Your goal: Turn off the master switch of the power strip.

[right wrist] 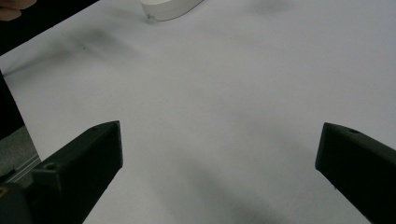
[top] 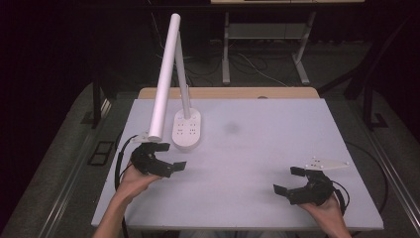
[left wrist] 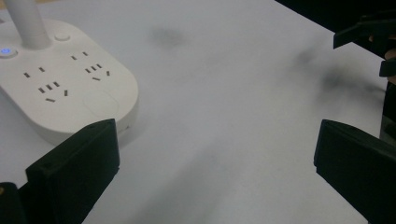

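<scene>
- A white table [top: 257,163] holds a white desk lamp [top: 171,84] at about 10 o'clock from its middle.
- The lamp's oval base [top: 187,130] carries socket holes; a stem rises from it, and the long tube head slants down towards 7 o'clock.
- The left gripper [top: 168,157] sits at 8 o'clock, just below the tube's low end, jaws apart and aimed towards 3 o'clock.
- The right gripper [top: 288,180] sits at 4 o'clock, well apart from the lamp, jaws apart and aimed towards 9 o'clock.
- A hand holds each gripper from 6 o'clock.
- A faint grey smudge [top: 231,128] marks the table just right of the base.
</scene>
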A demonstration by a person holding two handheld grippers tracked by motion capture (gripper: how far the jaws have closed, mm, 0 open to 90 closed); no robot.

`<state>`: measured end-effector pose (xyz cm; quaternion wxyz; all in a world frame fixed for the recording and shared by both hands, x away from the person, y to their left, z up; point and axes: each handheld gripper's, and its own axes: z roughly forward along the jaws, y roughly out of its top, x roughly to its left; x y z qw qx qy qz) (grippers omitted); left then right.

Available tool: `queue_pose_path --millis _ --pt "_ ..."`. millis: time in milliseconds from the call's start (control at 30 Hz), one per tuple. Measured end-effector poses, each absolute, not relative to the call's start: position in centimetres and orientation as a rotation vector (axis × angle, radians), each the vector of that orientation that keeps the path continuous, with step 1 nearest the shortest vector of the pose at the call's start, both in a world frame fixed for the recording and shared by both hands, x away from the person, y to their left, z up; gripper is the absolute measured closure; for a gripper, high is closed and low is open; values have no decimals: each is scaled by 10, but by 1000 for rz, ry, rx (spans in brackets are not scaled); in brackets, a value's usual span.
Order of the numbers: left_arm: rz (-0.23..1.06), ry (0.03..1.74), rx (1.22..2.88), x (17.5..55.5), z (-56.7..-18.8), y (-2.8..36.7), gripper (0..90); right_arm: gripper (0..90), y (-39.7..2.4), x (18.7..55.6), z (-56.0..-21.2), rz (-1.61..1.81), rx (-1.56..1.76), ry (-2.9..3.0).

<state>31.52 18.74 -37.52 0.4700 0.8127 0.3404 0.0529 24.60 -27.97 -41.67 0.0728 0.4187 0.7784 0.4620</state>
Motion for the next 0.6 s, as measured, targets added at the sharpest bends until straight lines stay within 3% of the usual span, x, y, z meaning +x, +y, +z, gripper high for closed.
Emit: queue_pose_path --millis 600 --pt "173 869 2019 338 -361 198 0 2 -283 247 -417 1386 1270 2323"
